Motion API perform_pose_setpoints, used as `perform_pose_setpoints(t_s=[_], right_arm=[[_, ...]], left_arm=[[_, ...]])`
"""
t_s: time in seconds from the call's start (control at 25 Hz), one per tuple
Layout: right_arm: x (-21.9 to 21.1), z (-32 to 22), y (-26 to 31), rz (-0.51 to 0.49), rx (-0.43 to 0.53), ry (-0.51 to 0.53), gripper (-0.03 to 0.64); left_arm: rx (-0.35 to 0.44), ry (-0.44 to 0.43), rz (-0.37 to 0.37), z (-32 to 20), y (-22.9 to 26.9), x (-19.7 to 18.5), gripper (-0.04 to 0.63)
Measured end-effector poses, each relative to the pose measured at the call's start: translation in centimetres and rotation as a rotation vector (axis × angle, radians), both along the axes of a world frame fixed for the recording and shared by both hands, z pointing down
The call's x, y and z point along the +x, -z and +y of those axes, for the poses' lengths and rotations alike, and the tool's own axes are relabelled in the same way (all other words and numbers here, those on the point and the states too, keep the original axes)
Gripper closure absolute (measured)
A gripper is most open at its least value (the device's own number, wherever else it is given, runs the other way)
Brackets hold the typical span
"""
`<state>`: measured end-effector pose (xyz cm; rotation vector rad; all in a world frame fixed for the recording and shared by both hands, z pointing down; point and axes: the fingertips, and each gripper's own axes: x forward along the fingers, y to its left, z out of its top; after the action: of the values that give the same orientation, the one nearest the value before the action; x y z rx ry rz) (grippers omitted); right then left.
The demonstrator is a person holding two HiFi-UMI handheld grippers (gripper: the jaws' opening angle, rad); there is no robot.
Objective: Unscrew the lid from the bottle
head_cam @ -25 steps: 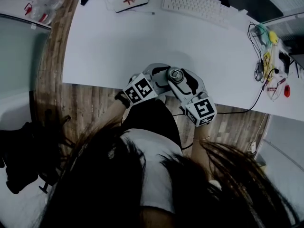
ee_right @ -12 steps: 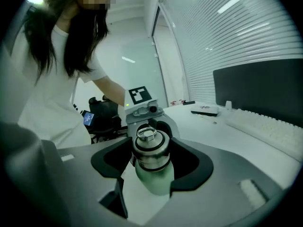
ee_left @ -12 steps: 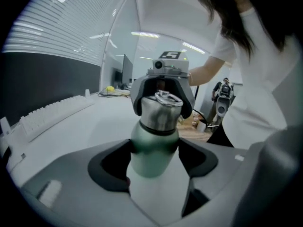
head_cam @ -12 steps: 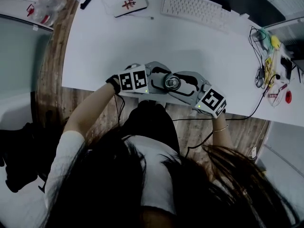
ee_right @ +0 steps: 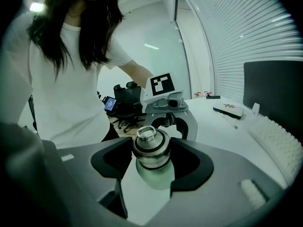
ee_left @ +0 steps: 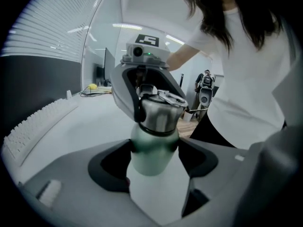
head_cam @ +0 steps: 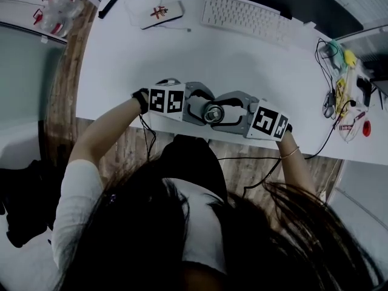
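A green bottle (ee_left: 152,151) with a steel lid (ee_left: 160,109) stands near the front edge of the white desk (head_cam: 121,65). In the head view the lid (head_cam: 212,112) shows from above between the two grippers. My left gripper (ee_left: 154,162) is shut on the bottle's green body, its jaws pressing both sides. My right gripper (ee_right: 151,156) comes from the opposite side and is shut on the lid (ee_right: 150,145), with the green body (ee_right: 155,176) below. Its jaws show beyond the bottle as the grey right gripper (ee_left: 130,86) in the left gripper view.
A white keyboard (head_cam: 242,14) lies at the desk's far edge, with a white box (head_cam: 160,12) and a black remote (head_cam: 109,6) to its left. Cables and small items (head_cam: 342,77) crowd the right end. A wooden floor (head_cam: 115,141) lies below the desk edge.
Both grippers have swung up from my body until they face each other in a level line across the bottle. The bottle stays held between them near the desk edge.
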<state>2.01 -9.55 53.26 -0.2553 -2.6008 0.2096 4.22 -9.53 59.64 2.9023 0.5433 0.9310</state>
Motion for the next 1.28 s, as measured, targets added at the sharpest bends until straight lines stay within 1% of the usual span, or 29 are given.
perform_pose_setpoints(t_s=[0.08,0.16,0.24,0.36,0.48,0.6,0.76,0.88,0.96,1.0,1.12,1.28], right_arm=[[0.1,-0.2,-0.1,0.002,-0.024,-0.057,0.373],[0.5,-0.4,0.0,-0.012,-0.05,-0.169,0.373],[1.0,-0.6,0.8,-0.066,-0.067,-0.324,0.371],[1.9,-0.8,2.2,-0.166,-0.095,-0.598,0.359],[2.4,-0.8,2.6,-0.228,-0.142,-0.833,0.357],[2.2,-0.7,1.9,-0.236,-0.155,-0.985,0.354],[1.9,-0.9,1.3,-0.222,-0.126,-1.13,0.354],[1.9,-1.2,0.9,-0.218,-0.106,-1.194,0.356],[2.0,-1.4,1.0,-0.236,-0.087,-1.205,0.356],[2.0,-1.3,1.1,-0.236,-0.075,-1.195,0.356],[1.8,-1.0,1.0,-0.215,-0.062,-1.097,0.354],[1.4,-0.7,1.0,-0.197,-0.083,-0.887,0.354]], left_arm=[[-0.005,0.037,0.015,-0.1,0.0,0.0,0.225],[-0.01,0.093,0.034,-0.1,-0.1,0.1,0.225],[-0.014,0.169,0.057,0.1,-0.1,0.1,0.225],[-0.014,0.305,0.09,0.2,-0.1,0.2,0.225],[-0.005,0.431,0.106,0.1,0.0,0.1,0.225],[0.001,0.538,0.108,0.1,-0.1,0.3,0.225],[0.004,0.669,0.112,0.4,-0.1,0.4,0.225],[0.002,0.746,0.119,0.4,-0.1,0.4,0.225],[-0.001,0.773,0.121,0.4,-0.1,0.5,0.225],[-0.002,0.772,0.121,0.4,-0.1,0.5,0.225],[0.001,0.714,0.112,0.5,-0.1,0.4,0.227],[-0.006,0.587,0.096,0.7,-0.1,0.3,0.227]])
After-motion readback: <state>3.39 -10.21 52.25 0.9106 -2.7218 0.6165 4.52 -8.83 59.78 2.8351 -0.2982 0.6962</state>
